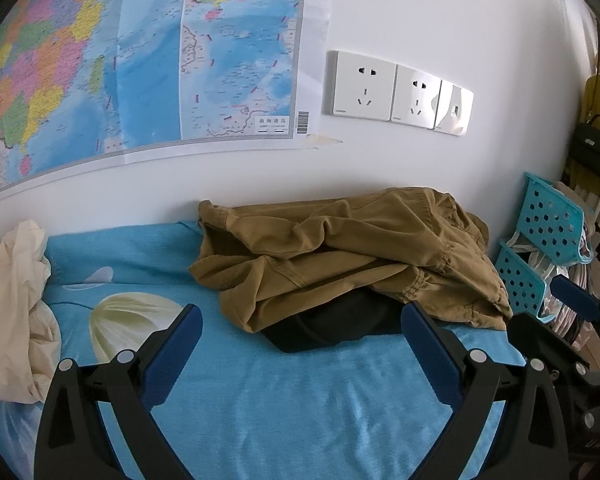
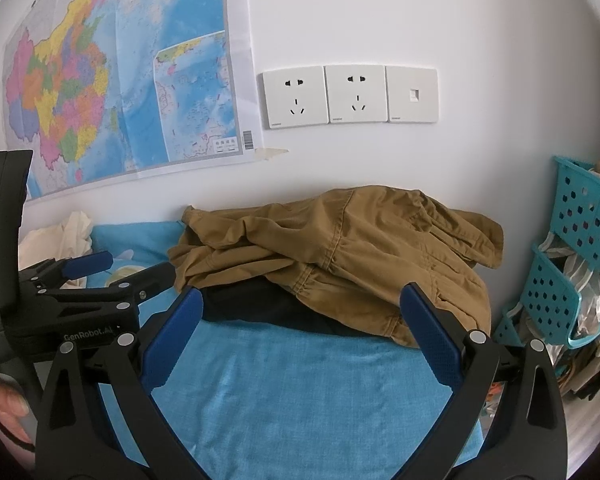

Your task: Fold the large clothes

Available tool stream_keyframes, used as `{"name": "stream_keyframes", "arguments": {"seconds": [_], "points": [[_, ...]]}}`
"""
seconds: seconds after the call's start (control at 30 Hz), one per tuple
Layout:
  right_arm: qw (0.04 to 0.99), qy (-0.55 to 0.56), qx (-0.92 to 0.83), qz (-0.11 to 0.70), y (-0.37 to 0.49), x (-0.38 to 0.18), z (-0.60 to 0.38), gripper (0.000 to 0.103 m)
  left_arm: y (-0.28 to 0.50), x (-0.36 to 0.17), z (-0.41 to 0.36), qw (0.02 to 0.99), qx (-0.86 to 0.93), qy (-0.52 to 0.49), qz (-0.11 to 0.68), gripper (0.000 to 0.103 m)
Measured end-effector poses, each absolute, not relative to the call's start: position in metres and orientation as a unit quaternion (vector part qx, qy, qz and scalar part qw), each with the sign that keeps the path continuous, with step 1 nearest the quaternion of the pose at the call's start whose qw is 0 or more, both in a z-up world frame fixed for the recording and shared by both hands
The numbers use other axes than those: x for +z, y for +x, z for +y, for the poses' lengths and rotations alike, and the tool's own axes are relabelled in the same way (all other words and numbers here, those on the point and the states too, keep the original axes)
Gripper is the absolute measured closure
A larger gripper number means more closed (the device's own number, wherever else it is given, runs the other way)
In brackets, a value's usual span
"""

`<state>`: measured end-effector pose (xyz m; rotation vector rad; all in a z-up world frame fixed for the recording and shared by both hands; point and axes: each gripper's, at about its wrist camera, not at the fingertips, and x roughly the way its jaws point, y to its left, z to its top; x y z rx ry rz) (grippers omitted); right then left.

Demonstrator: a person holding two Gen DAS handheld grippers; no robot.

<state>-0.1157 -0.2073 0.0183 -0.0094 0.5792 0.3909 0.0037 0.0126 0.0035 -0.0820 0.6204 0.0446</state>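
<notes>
I have both tools level and pointing forward, side by side. My left tool [image 1: 302, 322] has its 2 blue-padded fingers [image 1: 430, 350] spread wide with nothing between them. My right tool [image 2: 300, 304] is spread just as wide, also gripping nothing. From the right camera, the left tool [image 2: 99, 270] sits just to its left, with part of my hand [image 2: 7, 408] below it.
</notes>
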Motion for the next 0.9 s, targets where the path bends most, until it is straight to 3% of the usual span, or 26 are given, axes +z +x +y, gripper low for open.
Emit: {"name": "stream_keyframes", "arguments": {"seconds": [0.9], "points": [[0.940, -0.007, 0.192, 0.283, -0.1144, 0.0187, -0.2075, 0.006, 0.0013, 0.0030, 0.0133, 0.953, 0.026, -0.039, 0.301, 0.007]]}}
